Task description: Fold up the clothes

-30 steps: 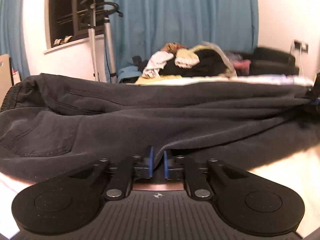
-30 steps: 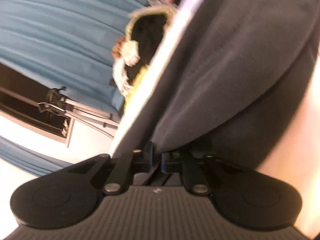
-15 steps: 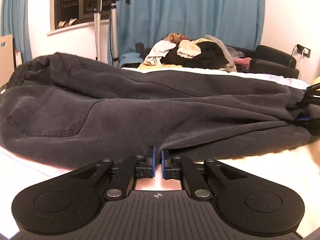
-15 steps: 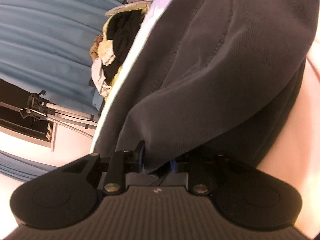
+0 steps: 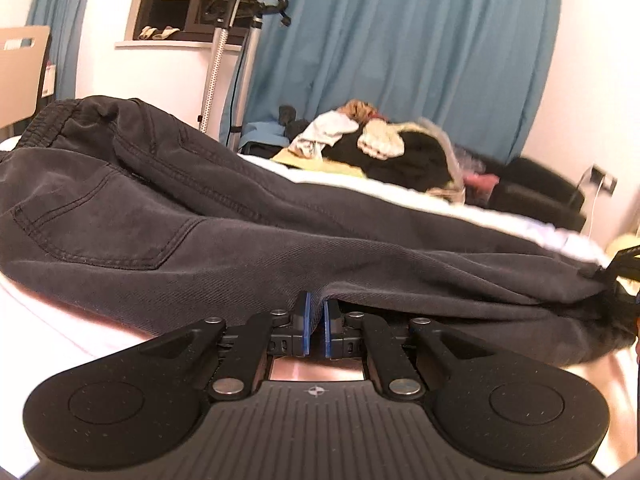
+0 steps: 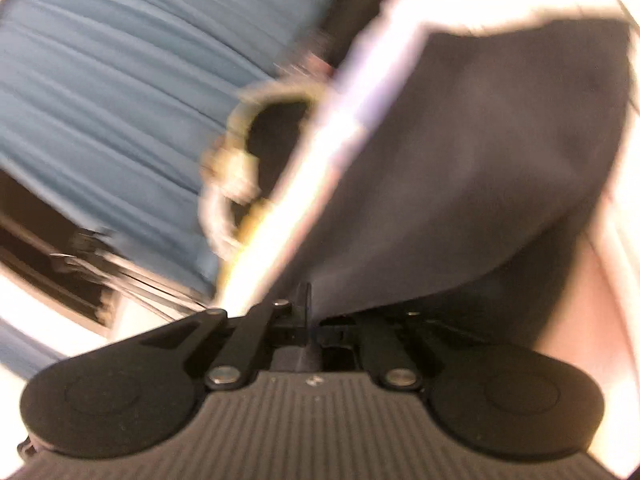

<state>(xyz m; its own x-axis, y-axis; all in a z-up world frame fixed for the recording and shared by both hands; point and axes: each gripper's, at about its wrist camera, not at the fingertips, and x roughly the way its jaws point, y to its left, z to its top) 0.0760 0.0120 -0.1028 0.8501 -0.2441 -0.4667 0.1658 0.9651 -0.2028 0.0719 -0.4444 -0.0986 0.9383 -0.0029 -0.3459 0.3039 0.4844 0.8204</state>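
Observation:
Dark grey trousers [image 5: 248,236] lie across the white bed [image 5: 48,320], waistband and back pocket at the left, legs running right. My left gripper [image 5: 315,312] is shut on the near edge of the trousers, blue pads pinching the fabric. In the blurred, tilted right wrist view the trousers [image 6: 480,168] fill the right side, and my right gripper [image 6: 316,316] is shut on their edge. The right gripper's tip shows at the far right of the left wrist view [image 5: 628,264].
A pile of mixed clothes [image 5: 384,152] lies at the far side of the bed. Blue curtains [image 5: 400,48] hang behind. A garment steamer stand [image 5: 236,40] stands by the window. A dark sofa [image 5: 532,188] is at the back right.
The left gripper has dropped lower and tilted, still holding the trousers. The right gripper opened half a second ago and has closed on the fabric again, moving fast.

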